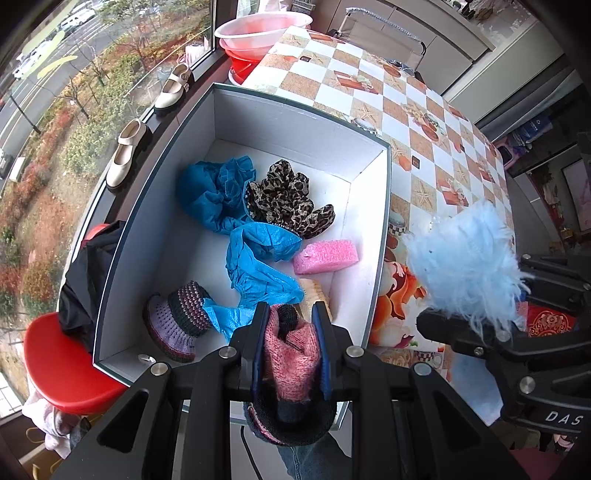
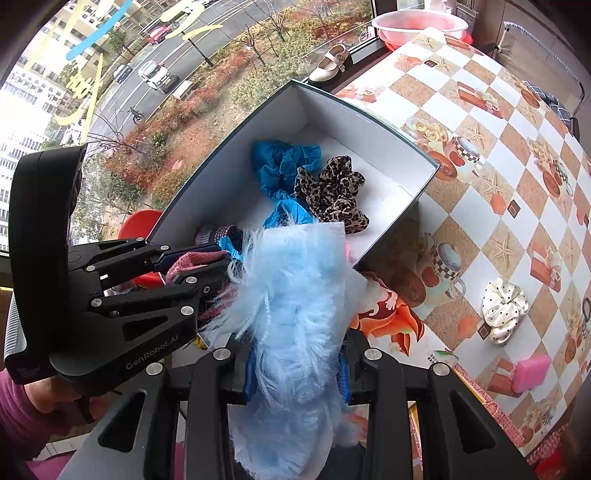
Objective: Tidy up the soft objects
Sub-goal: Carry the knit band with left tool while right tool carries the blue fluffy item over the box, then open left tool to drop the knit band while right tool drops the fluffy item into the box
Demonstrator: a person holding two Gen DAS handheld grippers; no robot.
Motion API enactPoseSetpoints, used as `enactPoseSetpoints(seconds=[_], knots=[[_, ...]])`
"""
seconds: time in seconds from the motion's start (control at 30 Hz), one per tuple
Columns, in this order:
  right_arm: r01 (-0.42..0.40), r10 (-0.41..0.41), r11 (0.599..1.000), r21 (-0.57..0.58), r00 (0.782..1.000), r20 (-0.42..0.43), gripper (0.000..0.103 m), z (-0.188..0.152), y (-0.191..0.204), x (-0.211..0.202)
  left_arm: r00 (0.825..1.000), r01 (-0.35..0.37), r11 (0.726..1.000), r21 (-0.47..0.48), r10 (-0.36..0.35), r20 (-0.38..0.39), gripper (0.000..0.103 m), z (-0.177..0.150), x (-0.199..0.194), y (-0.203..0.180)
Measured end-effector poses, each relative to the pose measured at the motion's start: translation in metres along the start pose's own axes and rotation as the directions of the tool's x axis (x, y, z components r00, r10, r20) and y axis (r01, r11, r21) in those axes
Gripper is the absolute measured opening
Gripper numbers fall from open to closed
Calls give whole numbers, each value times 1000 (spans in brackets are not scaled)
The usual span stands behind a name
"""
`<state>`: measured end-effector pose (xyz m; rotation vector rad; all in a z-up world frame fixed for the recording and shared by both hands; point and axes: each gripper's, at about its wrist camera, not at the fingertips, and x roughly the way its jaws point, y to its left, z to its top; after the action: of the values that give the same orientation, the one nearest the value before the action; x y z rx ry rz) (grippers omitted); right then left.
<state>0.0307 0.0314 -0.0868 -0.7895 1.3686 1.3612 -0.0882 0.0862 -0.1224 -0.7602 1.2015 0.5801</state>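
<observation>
Over the open box (image 1: pixel 369 229), position the left gripper (image 1: pixel 291 332), clamped on the pink knit piece (image 1: pixel 291 354), above bare floor before release, hold the right gripper (image 2: pixel 295 365), clamped on the blue fluffy piece (image 2: pixel 295 295), beside the rim; fluff hides its pads.

You worked beside a large window (image 2: pixel 147 92) that let in flat daylight over a street with parked cars and autumn-red shrubs. A pair of cream shoes (image 1: pixel 147 129) sat on its sill. The desk (image 1: pixel 424 110) wore a checkered oilcloth, with pink basins (image 1: pixel 258 33) stacked at its far end and pale cabinets (image 1: pixel 424 33) behind.
</observation>
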Motion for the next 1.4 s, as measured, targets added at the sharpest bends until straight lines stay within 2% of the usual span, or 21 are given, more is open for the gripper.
enactPoseSetpoints(seconds=[0.23, 0.47, 0.8, 1.33, 1.4], knots=[[7, -7, 1000, 2, 1000, -6, 34, 7, -3, 4, 1000, -5, 1000, -3, 5, 0, 25, 7, 2, 3], [27, -27, 1000, 6, 999, 22, 34, 21, -10, 1, 999, -45, 999, -5, 45, 25, 25, 18, 4, 10], [39, -43, 998, 54, 997, 70, 34, 48, -19, -6, 997, -66, 996, -58, 68, 29, 25, 28, 13, 21], [32, -33, 999, 26, 998, 56, 34, 67, -8, 7, 997, -69, 995, -71, 70, 14, 25, 31, 20, 25], [29, -30, 999, 33, 998, 57, 34, 70, -8, 7, 997, -68, 995, -66, 69, 17, 28, 31, 19, 24]])
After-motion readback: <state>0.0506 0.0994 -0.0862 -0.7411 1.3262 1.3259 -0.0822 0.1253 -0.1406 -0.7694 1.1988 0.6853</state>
